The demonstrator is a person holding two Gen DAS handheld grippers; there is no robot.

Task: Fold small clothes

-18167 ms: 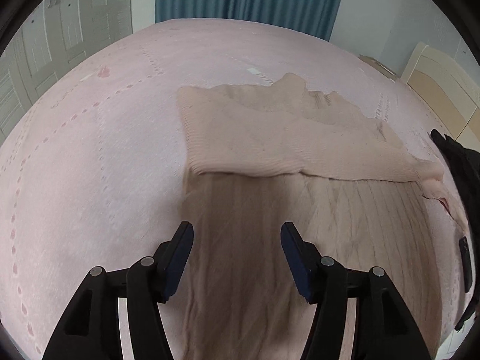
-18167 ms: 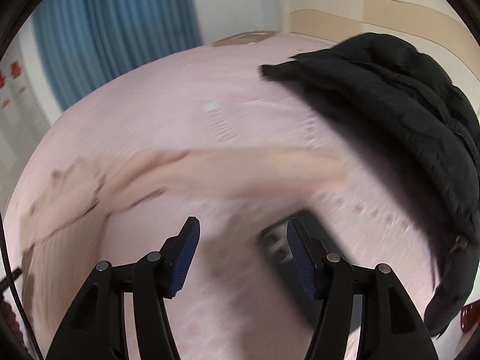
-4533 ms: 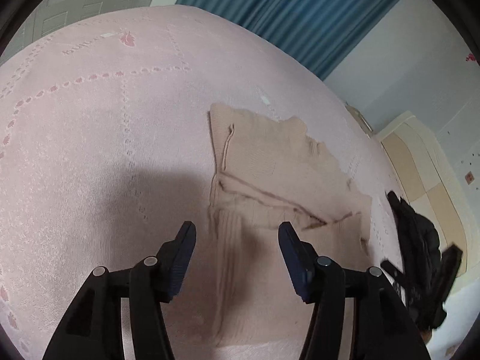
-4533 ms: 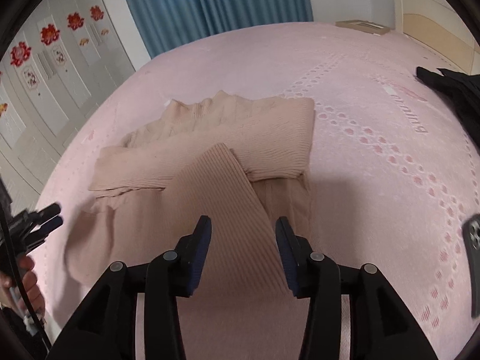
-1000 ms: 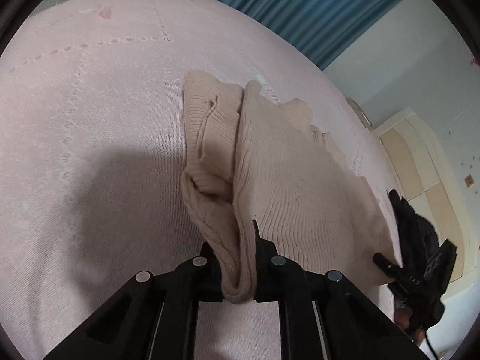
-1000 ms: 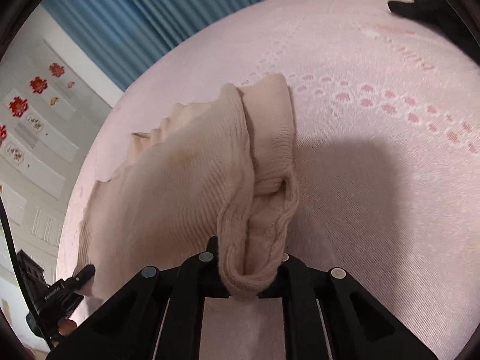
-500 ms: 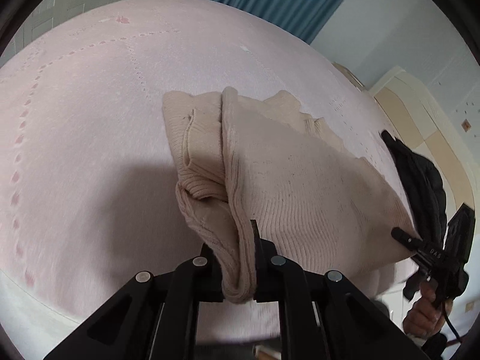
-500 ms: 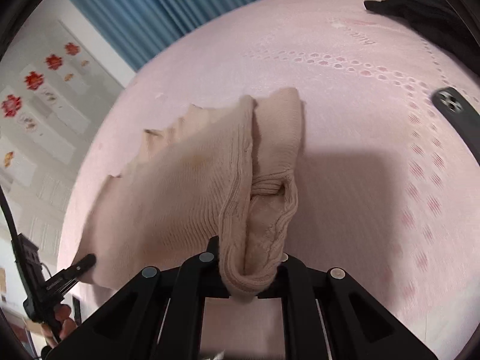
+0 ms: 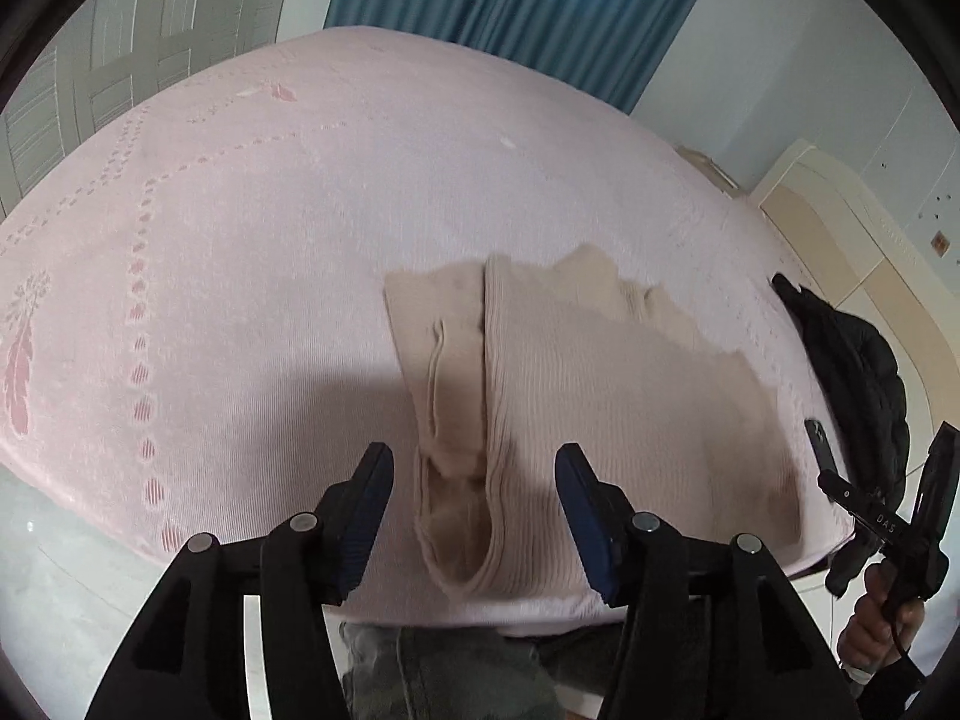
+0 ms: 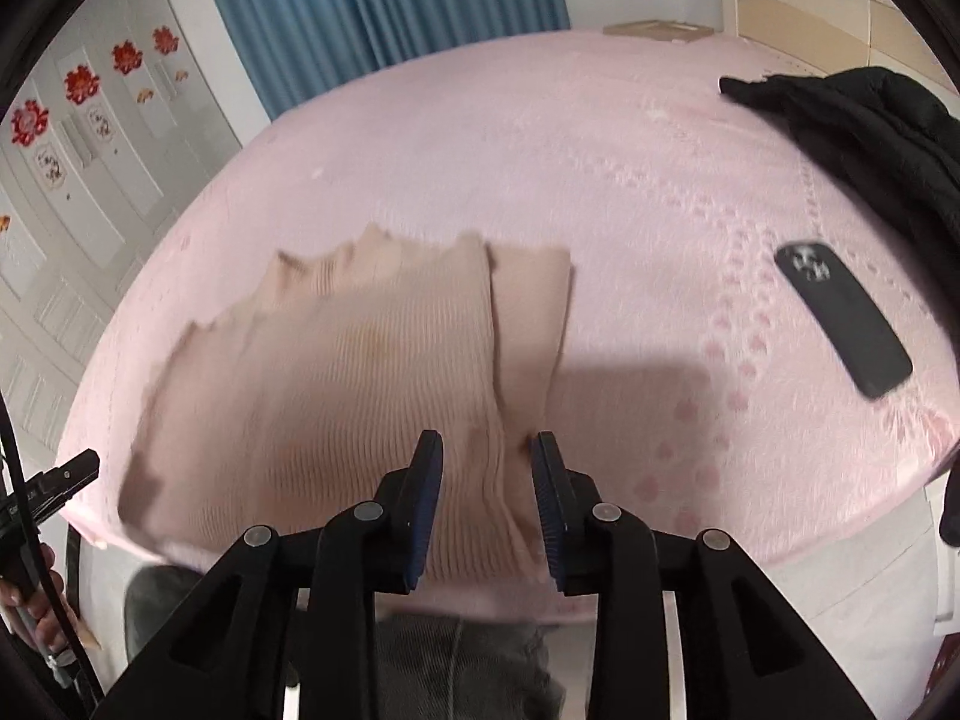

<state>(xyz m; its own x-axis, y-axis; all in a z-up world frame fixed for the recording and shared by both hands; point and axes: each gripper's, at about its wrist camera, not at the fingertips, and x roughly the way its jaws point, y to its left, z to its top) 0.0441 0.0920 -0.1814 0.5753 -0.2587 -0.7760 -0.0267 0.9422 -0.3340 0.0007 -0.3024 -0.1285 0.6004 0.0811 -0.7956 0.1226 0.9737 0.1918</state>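
Note:
A beige ribbed knit sweater (image 9: 600, 396) lies folded near the front edge of the pink bed (image 9: 270, 240). It also shows in the right wrist view (image 10: 360, 372). My left gripper (image 9: 474, 516) is open above the sweater's left front corner, holding nothing. My right gripper (image 10: 486, 492) is open, its jaws apart over the sweater's right front corner, holding nothing. The right gripper also shows at the far right of the left wrist view (image 9: 882, 516).
A black phone (image 10: 840, 318) lies on the bed right of the sweater. A black jacket (image 10: 870, 138) lies at the far right. Blue curtains (image 9: 510, 12) and white wardrobe doors (image 10: 90, 150) stand behind. The bed's front edge is just below the grippers.
Both grippers were shut on the sweater's front corners half a second ago. Now both have opened and let go, and the sweater lies flat on the bed.

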